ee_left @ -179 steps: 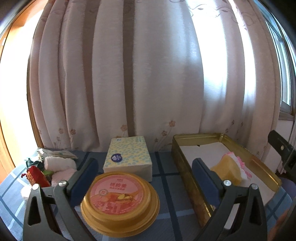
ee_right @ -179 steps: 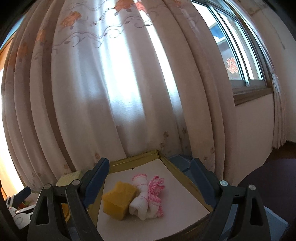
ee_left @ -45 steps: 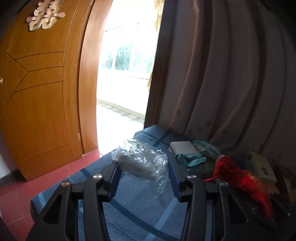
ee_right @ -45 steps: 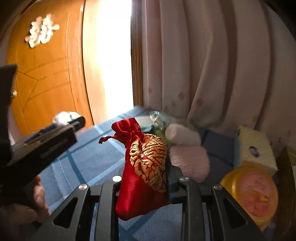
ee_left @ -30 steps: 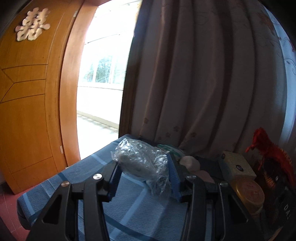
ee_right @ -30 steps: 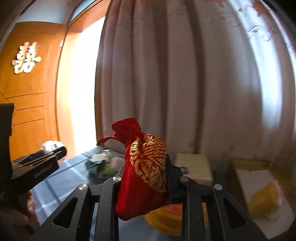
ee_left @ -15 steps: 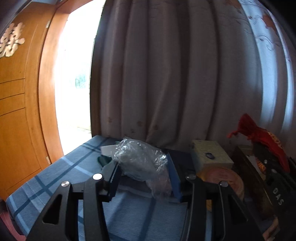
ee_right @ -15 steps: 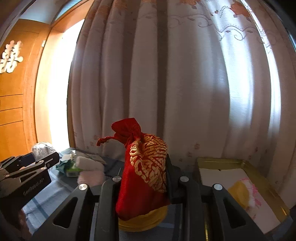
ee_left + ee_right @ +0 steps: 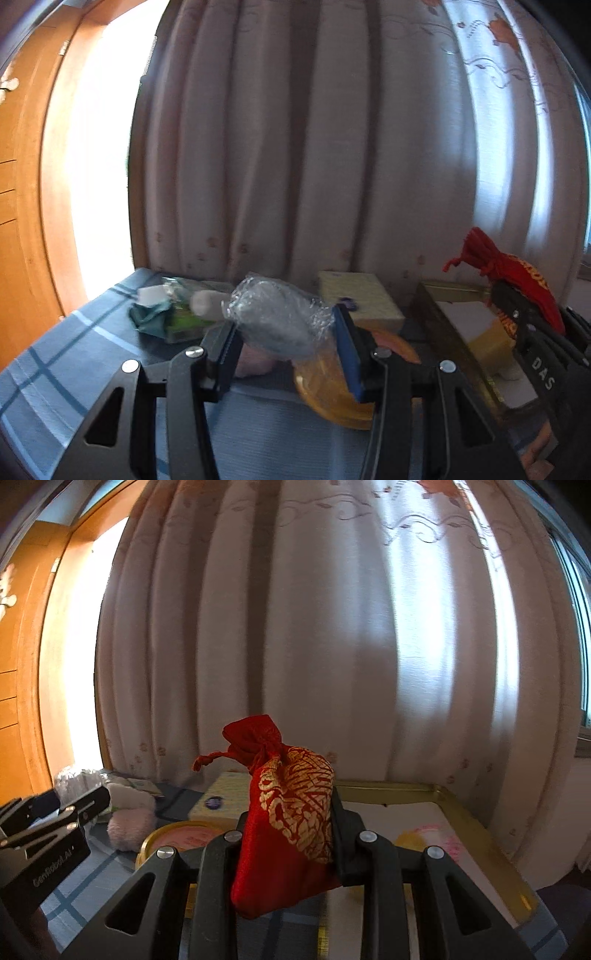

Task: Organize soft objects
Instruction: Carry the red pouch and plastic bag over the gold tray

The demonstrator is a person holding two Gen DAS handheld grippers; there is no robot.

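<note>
My left gripper is shut on a crinkled clear plastic bag and holds it above the blue checked table. My right gripper is shut on a red drawstring pouch with gold print, held above the near edge of the gold tray. That pouch also shows at the right of the left wrist view, over the tray. A yellow sponge and a pink-and-white cloth lie in the tray. A pink fluffy roll and a white rolled towel lie on the table.
A round yellow lidded container and a yellow tissue pack stand mid-table. A teal cloth and small packets lie far left. Curtains hang close behind the table. A wooden door is at the left.
Both grippers have swung right from the door side toward the tray, each still holding its object. The pouch now hangs nearer the tray; the bag is over the round container.
</note>
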